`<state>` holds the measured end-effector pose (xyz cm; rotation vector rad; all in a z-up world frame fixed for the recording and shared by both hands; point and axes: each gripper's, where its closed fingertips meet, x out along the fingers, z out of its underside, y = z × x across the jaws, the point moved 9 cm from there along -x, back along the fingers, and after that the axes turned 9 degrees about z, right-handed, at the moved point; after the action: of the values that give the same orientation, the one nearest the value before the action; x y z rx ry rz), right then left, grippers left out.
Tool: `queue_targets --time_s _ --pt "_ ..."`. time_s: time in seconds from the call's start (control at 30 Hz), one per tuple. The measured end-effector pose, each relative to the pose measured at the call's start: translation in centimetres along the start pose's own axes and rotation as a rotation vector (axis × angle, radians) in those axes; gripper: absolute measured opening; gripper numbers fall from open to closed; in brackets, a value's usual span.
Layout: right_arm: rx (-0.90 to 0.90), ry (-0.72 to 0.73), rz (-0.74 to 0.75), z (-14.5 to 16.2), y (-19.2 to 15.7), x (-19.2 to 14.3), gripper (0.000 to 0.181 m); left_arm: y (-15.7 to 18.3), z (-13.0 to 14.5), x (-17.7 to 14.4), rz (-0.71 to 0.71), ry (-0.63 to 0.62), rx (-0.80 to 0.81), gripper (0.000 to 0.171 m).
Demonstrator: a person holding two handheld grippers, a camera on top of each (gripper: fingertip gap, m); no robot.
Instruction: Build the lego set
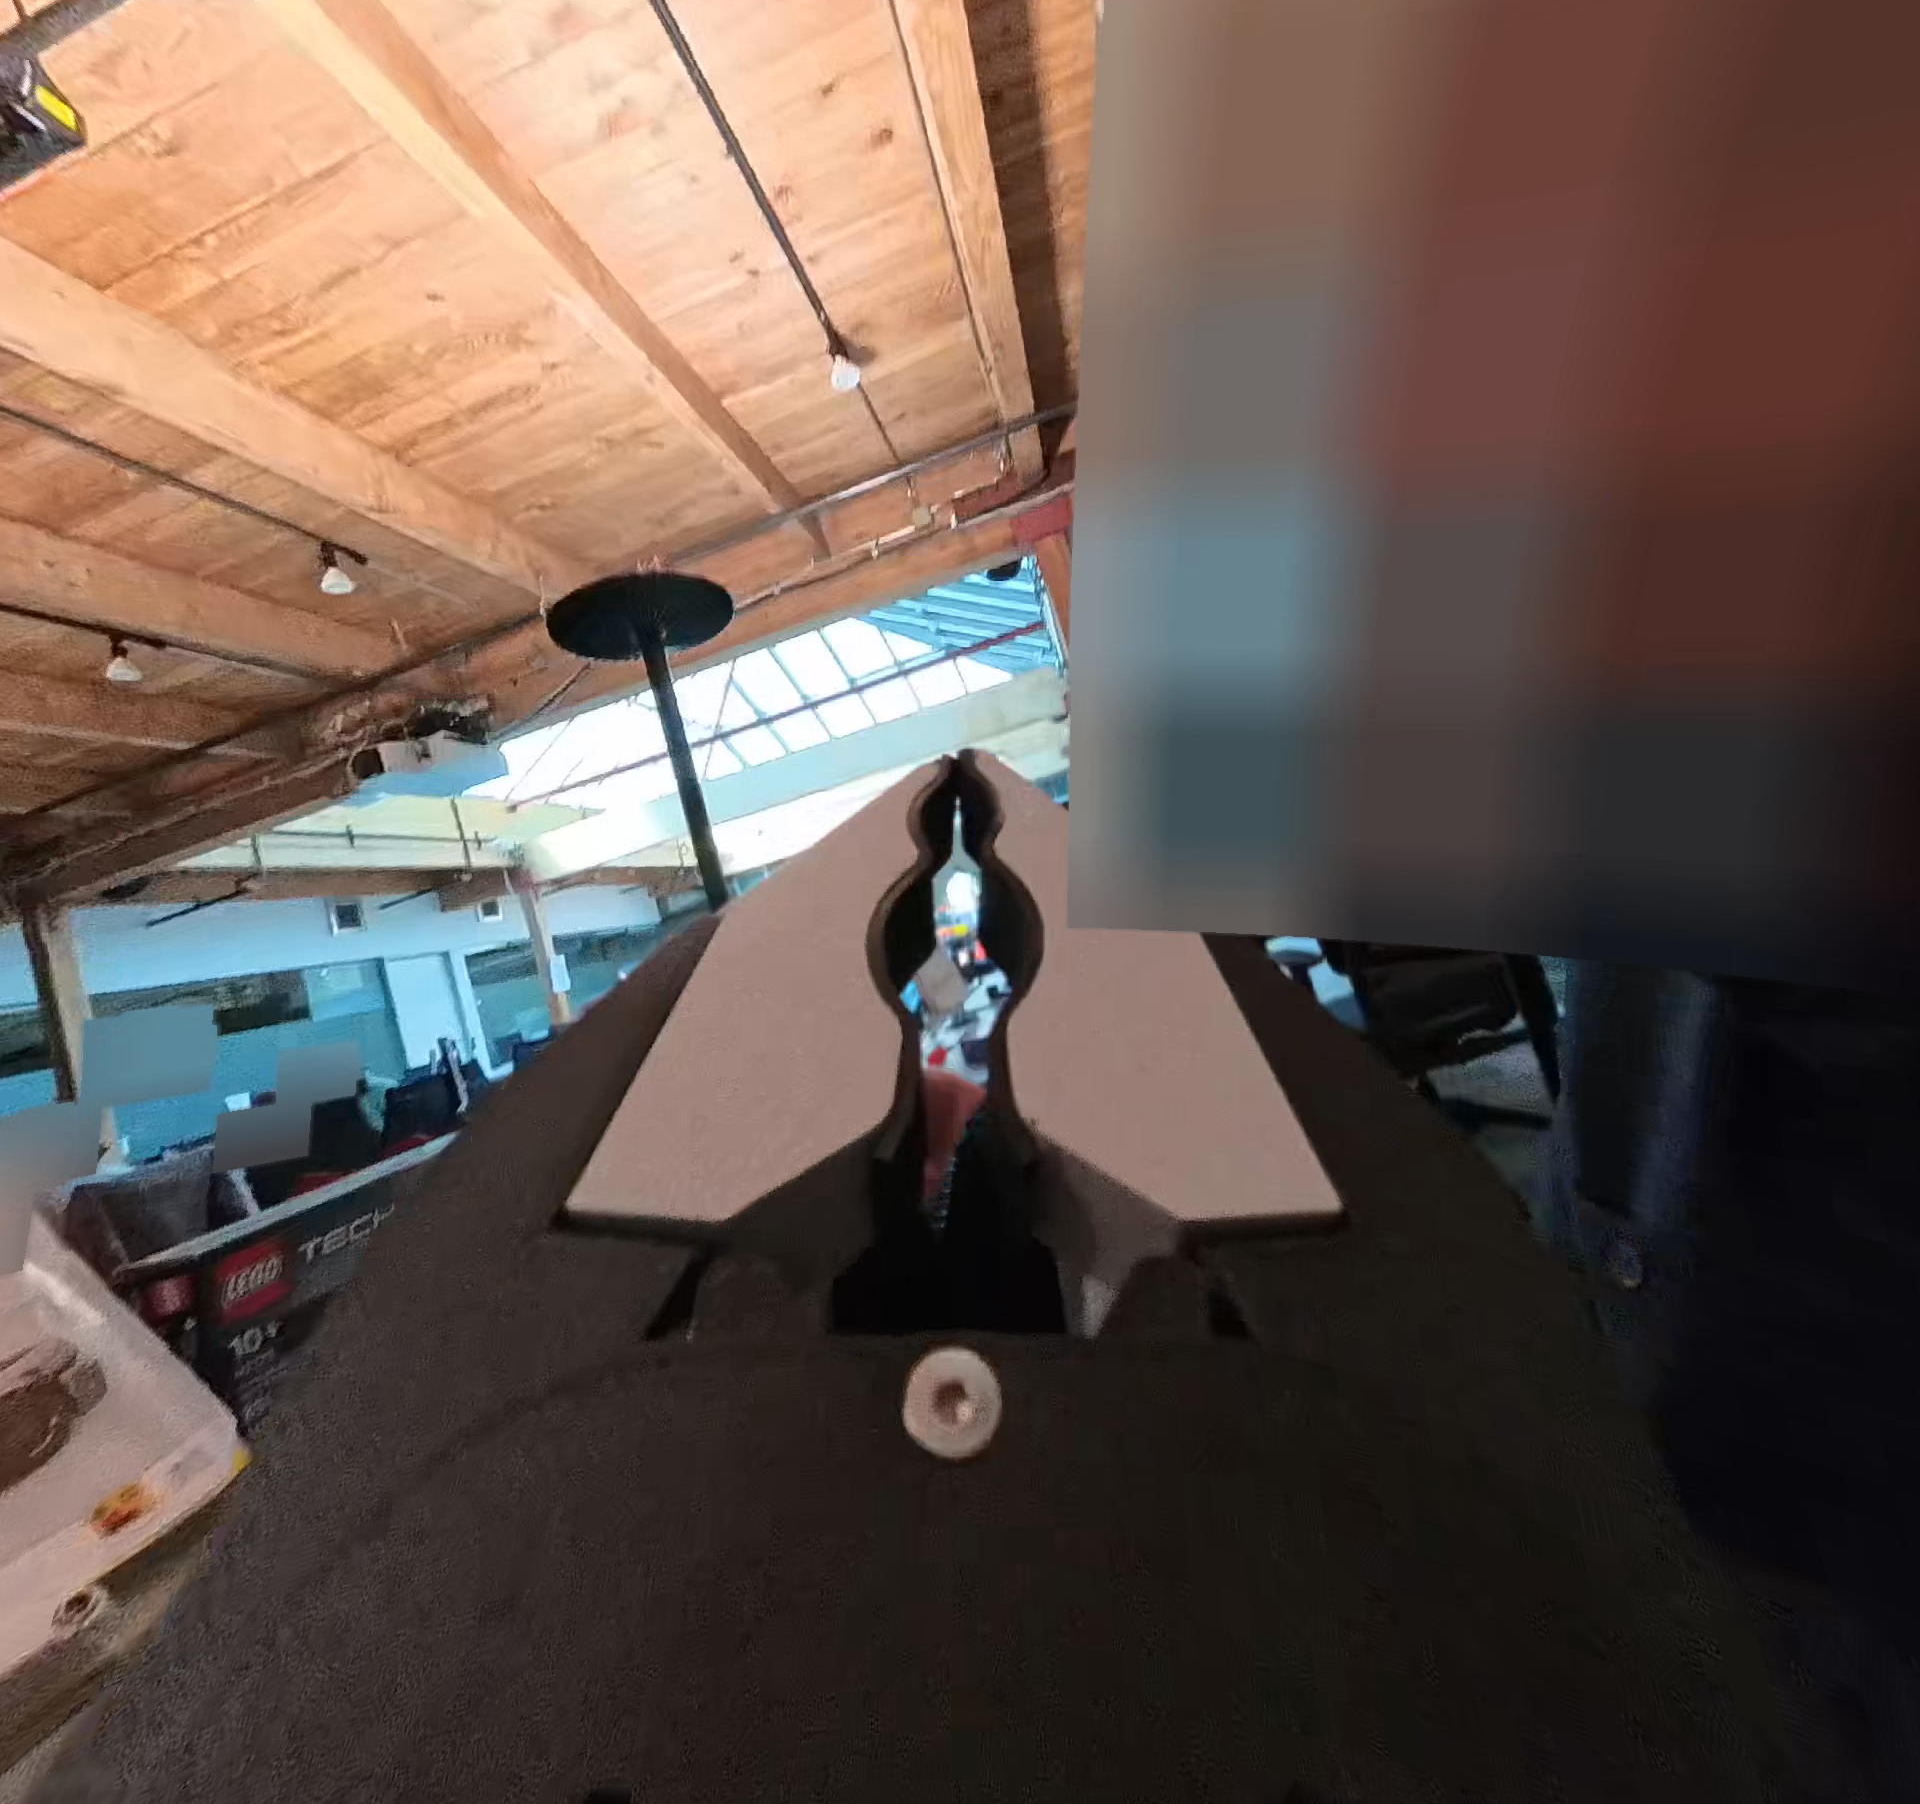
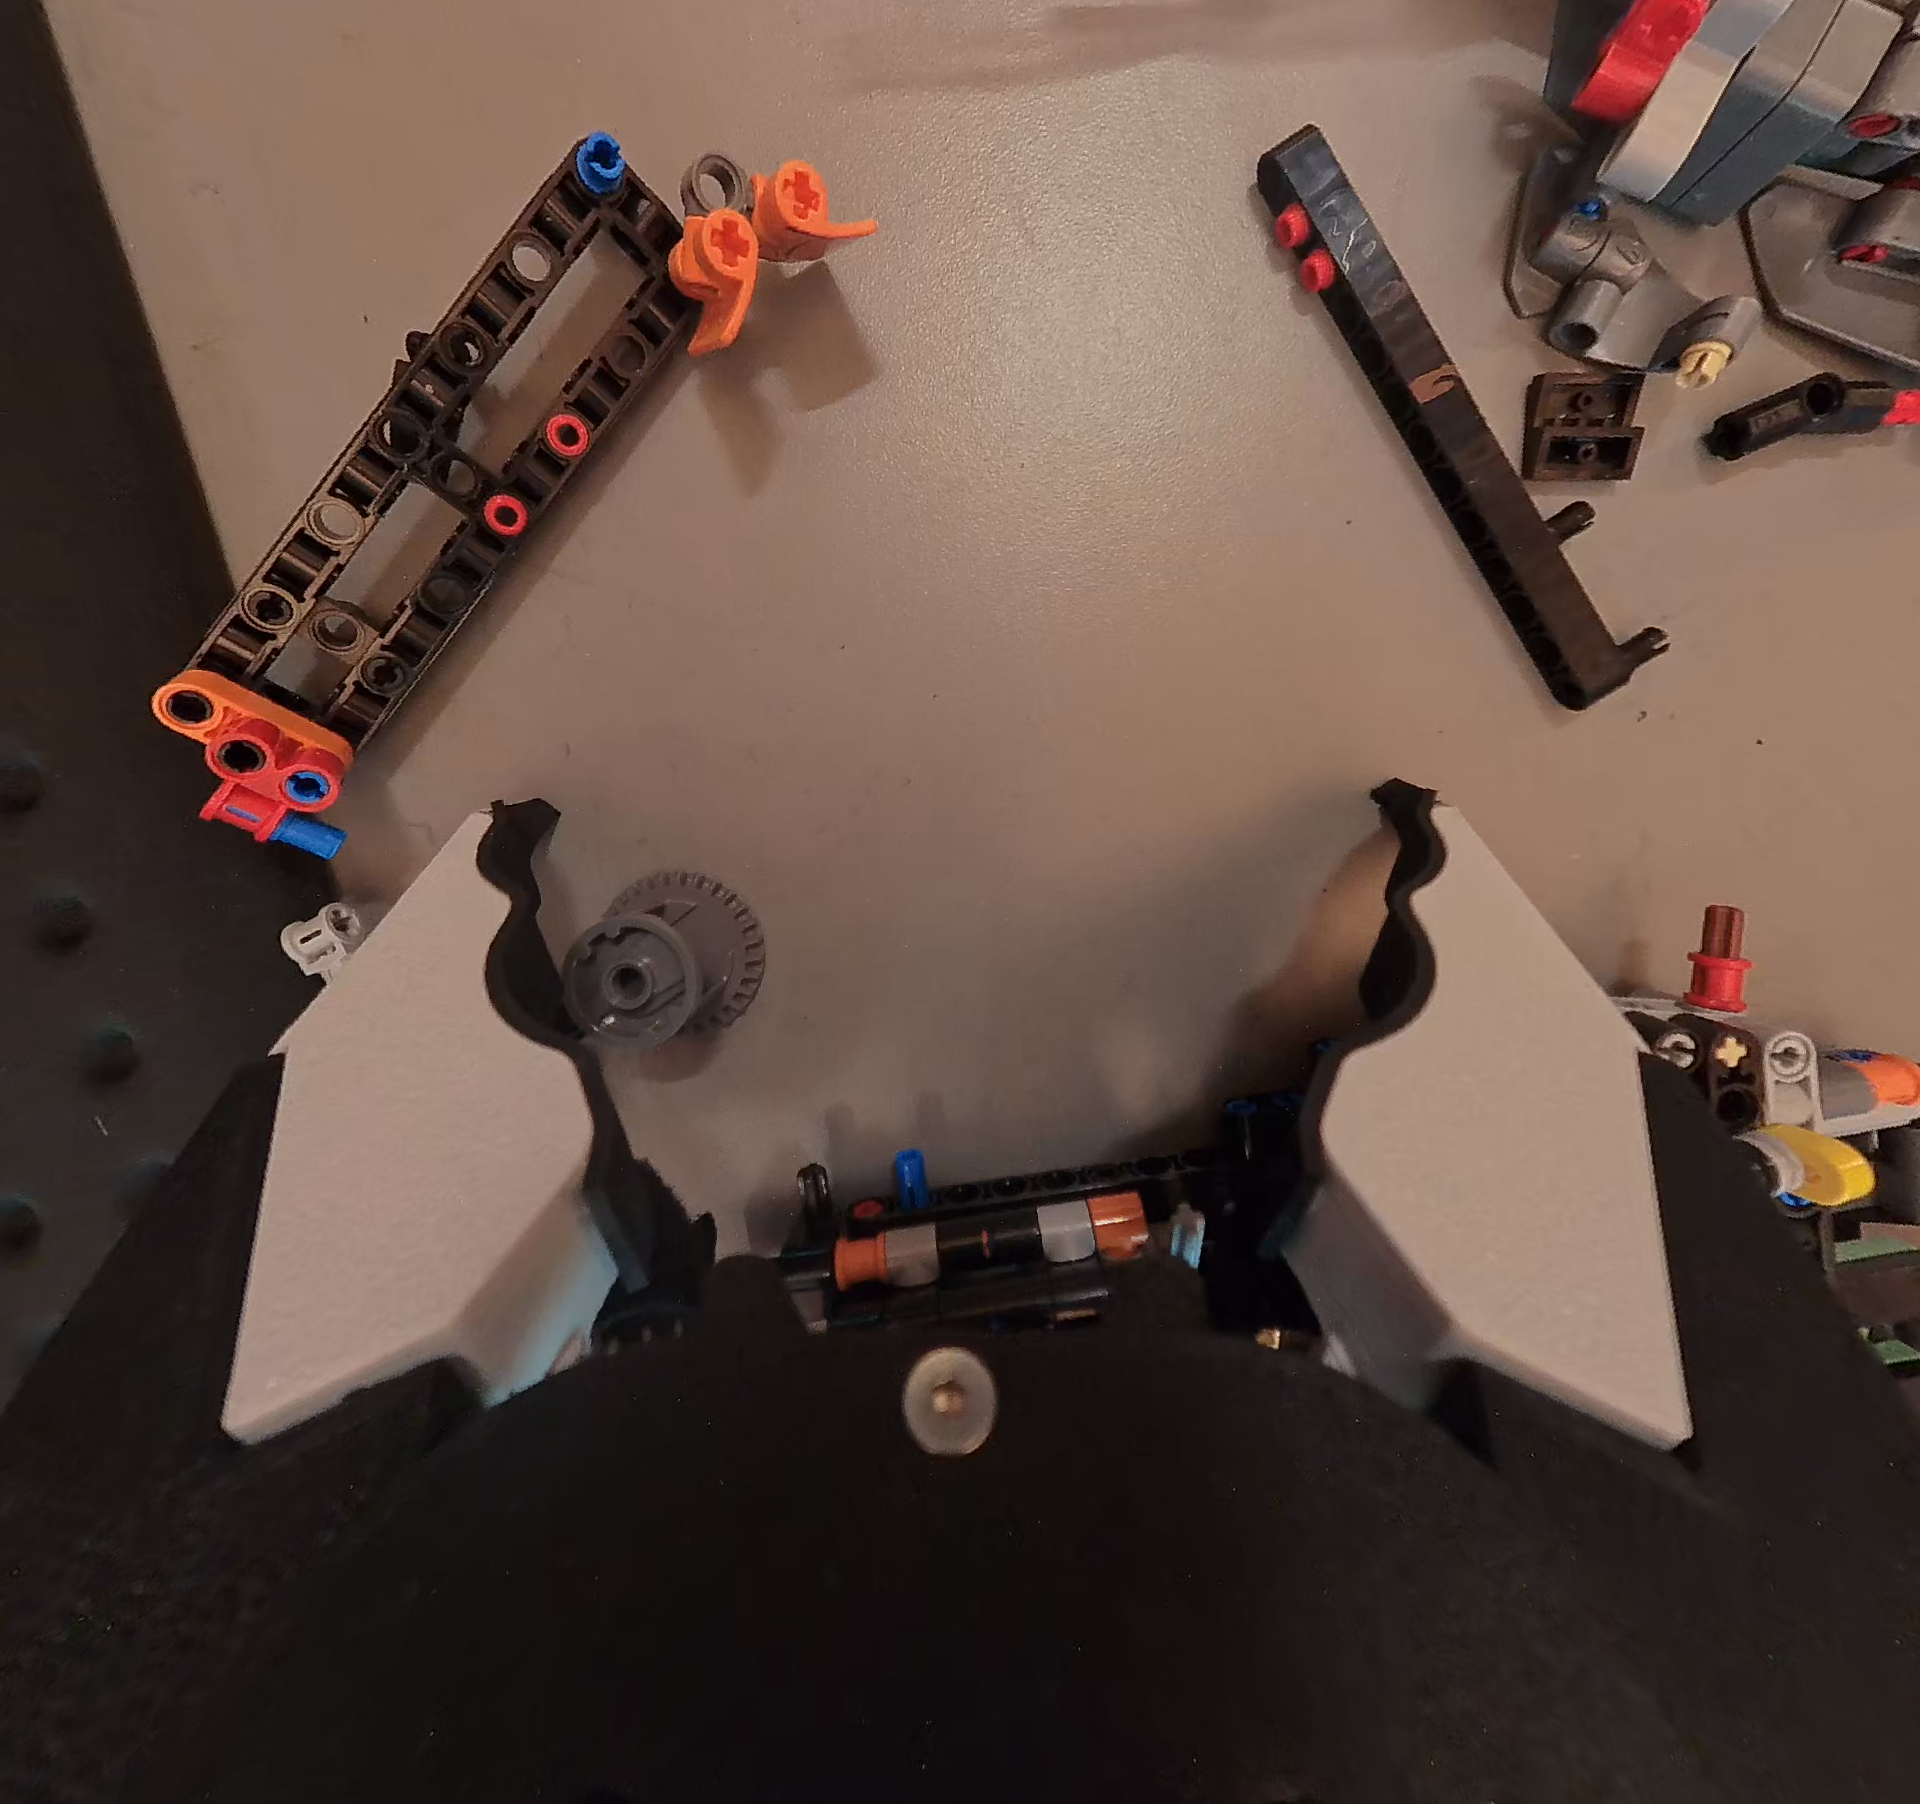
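We judge the build partway: black frame [image 2: 436, 466] and long beam [image 2: 1455, 414] lie apart on worktop [image 2: 987, 559]; right gripper [image 2: 961, 809] spread wide, empty; left gripper [image 1: 958, 767] closed on nothing, raised.

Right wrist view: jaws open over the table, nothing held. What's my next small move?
Probably ease the right hand-held gripper down and left onto the grey gear beside its left finger, which lies loose and nearest. The left hand-held gripper is shut, empty and aimed at the ceiling, so it cannot help yet.
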<state>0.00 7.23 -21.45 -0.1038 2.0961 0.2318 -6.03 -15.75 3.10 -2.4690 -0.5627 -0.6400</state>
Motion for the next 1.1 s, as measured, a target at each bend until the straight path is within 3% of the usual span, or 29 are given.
queue_targets --time_s 0.03,0.17,0.27,0.37,0.5,0.6,0.7,1.1 --pt "0.0 0.0 0.0 0.0 0.0 0.0 0.156 0.0 0.4 0.0 -0.043 -0.073 0.0 0.003" --pt "0.0 0.0 0.0 0.0 0.0 0.0 0.156 0.6 4.0 0.7 -0.127 -0.42 0.023 0.0" --pt "0.0 0.0 0.0 0.0 0.0 0.0 0.156 1.1 5.7 1.4 -0.147 -0.562 -0.022 0.003" --pt "0.0 0.0 0.0 0.0 0.0 0.0 0.156 1.0 6.1 1.3 -0.153 -0.534 -0.179 0.0" --pt "0.0 0.0 0.0 0.0 0.0 0.0 0.156 1.5 6.6 0.7 -0.182 -0.612 -0.111 0.0" --pt "0.0 0.0 0.0 0.0 0.0 0.0 0.156 1.4 7.2 0.4 -0.188 -0.564 -0.196 0.0" --pt "0.0 0.0 0.0 0.0 0.0 0.0 0.156 1.8 7.7 -0.2 -0.16 -0.51 -0.153 0.0" --pt "0.0 0.0 0.0 0.0 0.0 0.0 0.156 3.0 8.9 -0.7 -0.21 -0.548 -0.105 0.0"
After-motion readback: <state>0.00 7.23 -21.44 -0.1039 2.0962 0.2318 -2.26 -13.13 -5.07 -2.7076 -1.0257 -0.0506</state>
